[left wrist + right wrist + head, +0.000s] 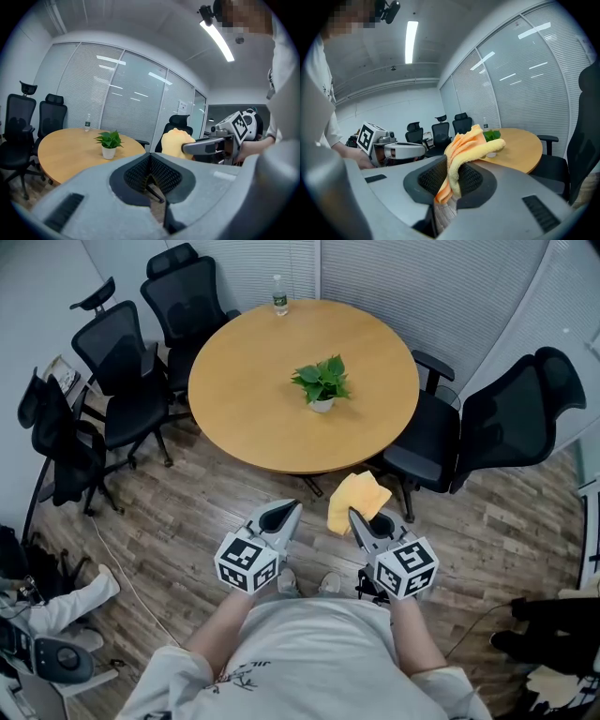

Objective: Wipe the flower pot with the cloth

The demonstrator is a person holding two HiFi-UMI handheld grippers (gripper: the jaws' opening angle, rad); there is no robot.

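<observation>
Nearest me, my left gripper rides at 11 o'clock with its fingers pressed together on nothing, which I judge keeps it free to steady the pot later. At 1 o'clock my right gripper has its fingers clamped on the cloth. The pinch is low on a fold, so most of the cloth stands loose ahead of the tips as a pad for wiping. Both grippers hang over the floor, short of the table, so I judge wiping has not begun. The pot stands at 12 o'clock, near the table's middle and well apart from the cloth. A bottle sits at the far rim at 11 o'clock, and chairs ring the table from 9 to 2 o'clock. From above, the leaves cover most of the pot, and in the right gripper view the cloth screens nearly all of it. How much cloth lies inside the grip I cannot make out, and the table's base is hidden under its top.
</observation>
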